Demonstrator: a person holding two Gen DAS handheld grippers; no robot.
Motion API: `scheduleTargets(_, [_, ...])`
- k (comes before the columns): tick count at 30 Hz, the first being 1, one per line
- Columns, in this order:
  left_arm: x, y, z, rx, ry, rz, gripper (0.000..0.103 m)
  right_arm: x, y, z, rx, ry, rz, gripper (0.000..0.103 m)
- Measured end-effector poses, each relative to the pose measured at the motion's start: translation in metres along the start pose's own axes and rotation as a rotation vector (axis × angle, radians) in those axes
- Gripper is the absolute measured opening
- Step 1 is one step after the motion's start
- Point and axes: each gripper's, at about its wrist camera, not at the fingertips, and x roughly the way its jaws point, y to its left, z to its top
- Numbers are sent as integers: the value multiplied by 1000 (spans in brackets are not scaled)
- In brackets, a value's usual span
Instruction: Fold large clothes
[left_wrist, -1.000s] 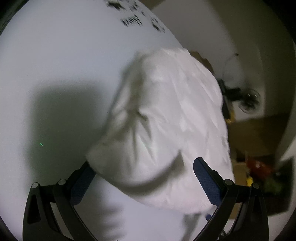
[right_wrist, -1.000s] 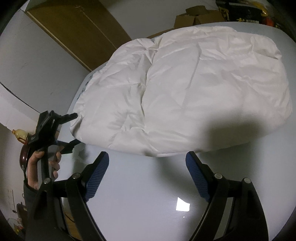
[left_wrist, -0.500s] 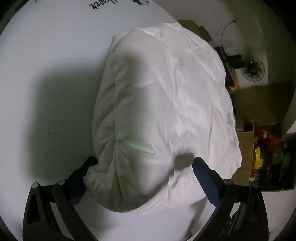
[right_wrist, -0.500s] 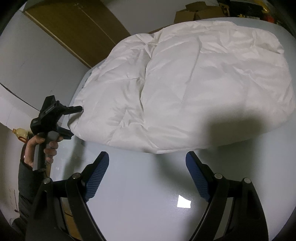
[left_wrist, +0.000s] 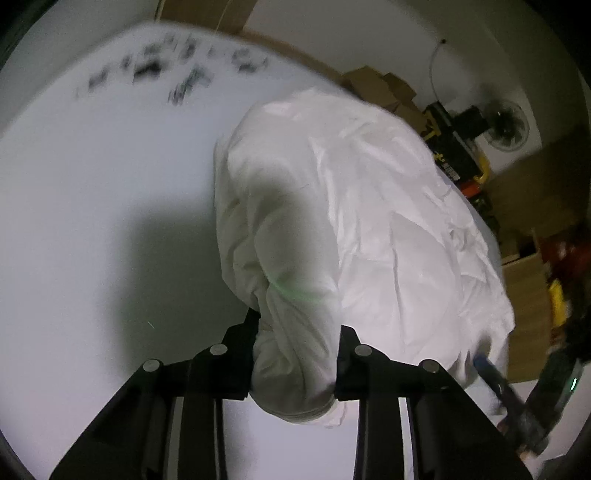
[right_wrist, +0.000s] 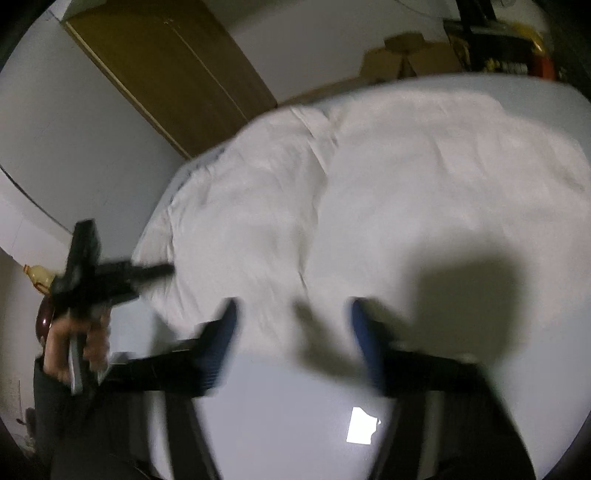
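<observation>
A large white puffy garment (left_wrist: 351, 229) lies in a folded heap on the white table (left_wrist: 92, 221). My left gripper (left_wrist: 295, 354) is shut on a bunched corner of the garment at its near end. In the right wrist view the garment (right_wrist: 388, 206) spreads across the table, and my right gripper (right_wrist: 295, 325) is open with its blue fingers over the garment's near edge, blurred by motion. The left gripper (right_wrist: 147, 273) shows there too, at the garment's left corner, held by a hand.
Black writing (left_wrist: 166, 77) marks the far part of the table. Cardboard boxes (left_wrist: 384, 92), a fan (left_wrist: 506, 125) and clutter stand beyond the table's right side. A brown door (right_wrist: 166, 70) is behind. A light patch (right_wrist: 362, 428) reflects on the table.
My left gripper has shut on the garment's corner; before it was open around it. My right gripper has moved forward to the garment's near edge and narrowed.
</observation>
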Motion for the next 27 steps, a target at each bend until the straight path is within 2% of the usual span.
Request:
scheduleTargets(1, [-4,-6,0,14,-15,9,28,13,-1,3,15,41,-6,28])
scheduleTargets(2, [-10,-14,1,40,-37,22,28,35,-3,2,31,127,-25,28])
scheduleTargets(3, [-17,-25,-1,79,-65,31,27,51,-2,-1,19,172,-41,27])
scheduleTargets(6, [-36,-55,-8,172,-132,95,27,58,5,-7,-43,147,-101,26])
scheduleTargets(7, [-42,-64,-10,192,-155,105,26,52,6,-8,-41,149,-85,27])
scheduleTargets(9, [-54,-84,-11,226,-196,109,26,41,-1,-10,12,135,12,29])
scheduleTargets(12, [-67,-115,-14,269,-223,95,26,51,-10,-18,-2,163,8,27])
scheduleTargets(14, [-75,-136,-20,322,-264,143,26,43,-11,-17,-22,180,33,27])
scheduleTargets(15, [-78,-145,-21,336,-278,147,26,31,-18,-12,20,175,71,27])
scheduleTargets(16, [-81,-150,-23,339,-282,145,26,13,-26,-5,54,116,88,27])
scheduleTargets(18, [-86,-160,-26,346,-292,140,26,-20,-41,7,83,-30,67,27])
scheduleTargets(19, [-87,-163,-27,348,-293,139,26,-26,-49,11,98,-58,67,27])
scheduleTargets(21, [-87,-178,-27,362,-299,140,26,-15,-59,14,104,-4,115,29])
scheduleTargets(23, [-88,-193,-29,378,-307,134,26,20,-50,2,16,128,140,29])
scheduleTargets(24, [-88,-200,-31,388,-308,131,26,29,-43,-7,-34,161,134,27])
scheduleTargets(25, [-88,-210,-33,398,-310,131,26,26,-37,-13,-68,137,111,27])
scheduleTargets(27, [-89,-233,-38,422,-319,128,26,7,-44,-16,-9,115,153,27])
